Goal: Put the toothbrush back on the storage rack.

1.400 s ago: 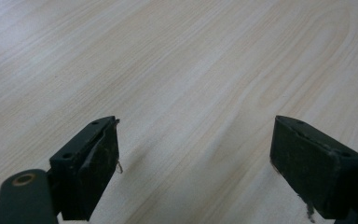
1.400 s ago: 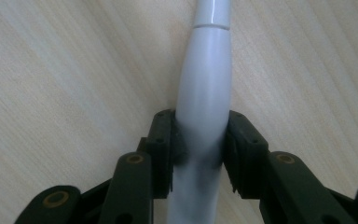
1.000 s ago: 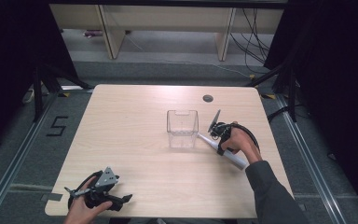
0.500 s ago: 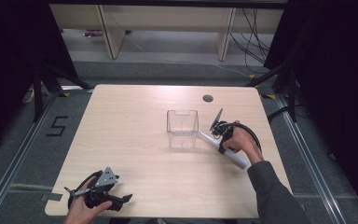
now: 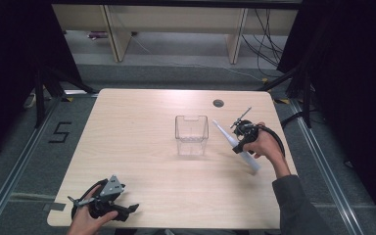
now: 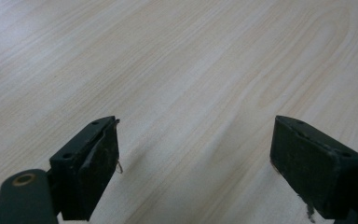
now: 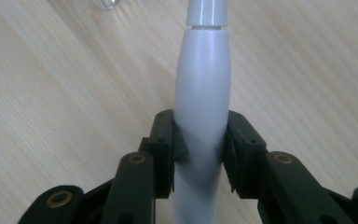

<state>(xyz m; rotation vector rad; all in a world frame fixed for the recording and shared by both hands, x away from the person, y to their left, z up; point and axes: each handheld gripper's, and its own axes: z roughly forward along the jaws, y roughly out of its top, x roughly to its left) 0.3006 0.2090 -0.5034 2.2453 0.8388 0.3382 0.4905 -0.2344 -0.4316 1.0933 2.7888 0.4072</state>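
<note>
On the table (image 5: 142, 147), the right gripper (image 5: 238, 142) clamps a grey-white tube (image 7: 203, 93) just right of a clear bin (image 5: 192, 134), its tip pointing toward the bin, while the left gripper (image 5: 127, 209) rests at the near-left edge, jaws spread wide and empty.

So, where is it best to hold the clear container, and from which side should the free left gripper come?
Judging by its shape, grip one wall of the clear container at the rim, from above: it stands upright with its top open. The open left gripper could take the left wall, away from the right gripper holding the white tube.
</note>
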